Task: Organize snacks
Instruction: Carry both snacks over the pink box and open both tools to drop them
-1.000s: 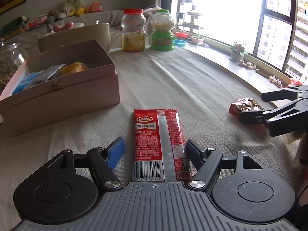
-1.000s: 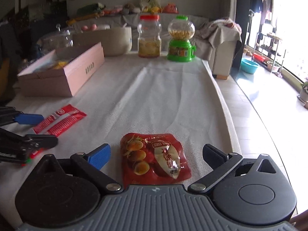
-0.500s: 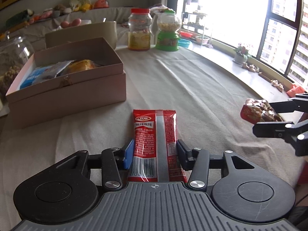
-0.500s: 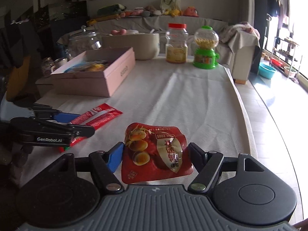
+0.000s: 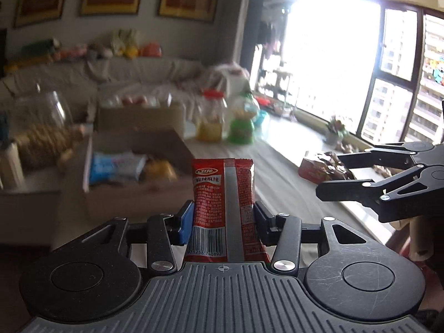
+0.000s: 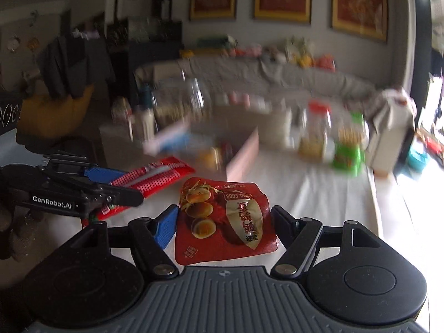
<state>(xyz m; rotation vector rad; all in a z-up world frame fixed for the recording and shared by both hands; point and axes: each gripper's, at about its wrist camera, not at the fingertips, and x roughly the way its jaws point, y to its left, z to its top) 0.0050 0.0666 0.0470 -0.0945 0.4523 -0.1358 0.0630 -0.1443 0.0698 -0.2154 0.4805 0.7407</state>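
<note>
1. We've got the table point(image 6: 319, 183) stretching ahead of both grippers, and there's bare cloth under and around us; from here we see no loose packets left on it, though the blur hides a good deal.
2. Ahead and to the left of the left gripper point(image 5: 223, 217) sits the open box point(image 5: 133, 191), and that looks like our goal. It already has a blue packet point(image 5: 116, 166) and something yellow point(image 5: 159, 169) inside, so part of the sorting is done.
3. Farther ahead, beyond the box, stand a red-lidded jar point(image 5: 210, 119) and a green dispenser point(image 5: 242, 122); they look untouched by this step.
4. The right gripper point(image 6: 224, 229) has just closed in, and its pads now press both sides of the egg pouch point(image 6: 224, 222), which hangs clear of the table. From the left view that pouch sits off to the right of our left gripper.
5. The left gripper's jaws have just closed too, and they're clamped on the red stick pack point(image 5: 224, 208), standing upright between the pads and lifted off the cloth.
6. So where are we? We'd judge both pickups done and both drops to come: carry each packet forward and left over the box, then let go. The pouch has farther to travel, and two grippers over one box could crowd each other.
</note>
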